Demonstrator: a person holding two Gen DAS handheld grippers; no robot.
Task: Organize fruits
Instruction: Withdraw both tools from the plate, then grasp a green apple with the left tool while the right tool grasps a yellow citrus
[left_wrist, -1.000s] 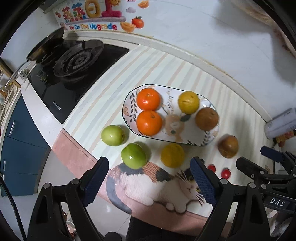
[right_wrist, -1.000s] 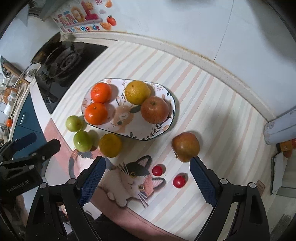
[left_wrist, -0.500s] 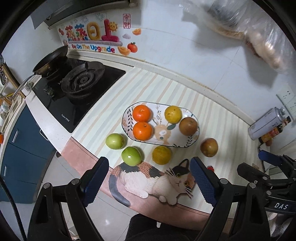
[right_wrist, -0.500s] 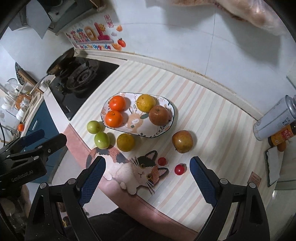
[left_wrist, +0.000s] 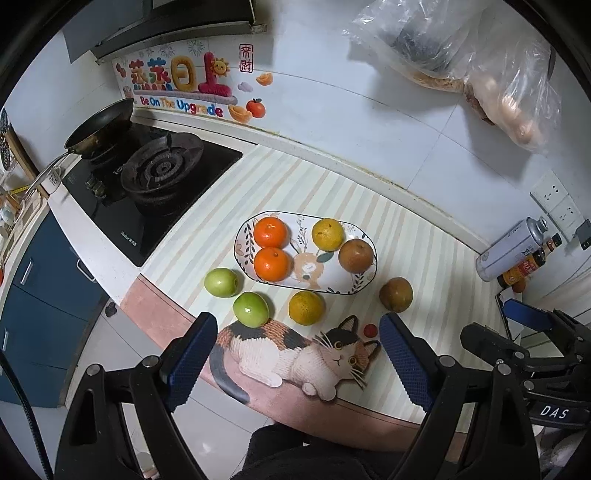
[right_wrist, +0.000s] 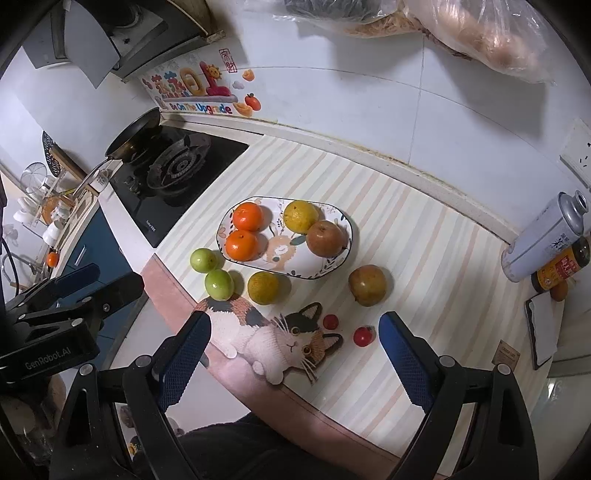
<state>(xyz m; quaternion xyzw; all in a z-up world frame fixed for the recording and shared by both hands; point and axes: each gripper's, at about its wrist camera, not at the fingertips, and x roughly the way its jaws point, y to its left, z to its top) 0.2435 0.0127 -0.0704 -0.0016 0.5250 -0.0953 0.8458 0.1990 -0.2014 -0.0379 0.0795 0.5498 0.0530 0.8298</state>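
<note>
Both tongs, left tongs (left_wrist: 297, 363) and right tongs (right_wrist: 295, 362), have black angular frames with silver screws and ribbed blue pads (left_wrist: 190, 360); white lettering marks their bodies, "GenRobot.AI" and "DAS".

home kitchen, gas stove (left_wrist: 162, 170) with frying pan (left_wrist: 99, 127), tiled wall, blue cabinets (left_wrist: 40, 295), striped countertop (right_wrist: 424, 236)

White tiled wall (left_wrist: 332, 110), gas hob (left_wrist: 159, 173), blue cabinets (left_wrist: 37, 295).

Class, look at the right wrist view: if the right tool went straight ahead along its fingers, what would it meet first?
Probably the striped mat near the plate's front rim. The right tool is open and empty, and nothing blocks the way; depth is unclear in this fisheye view.
</note>
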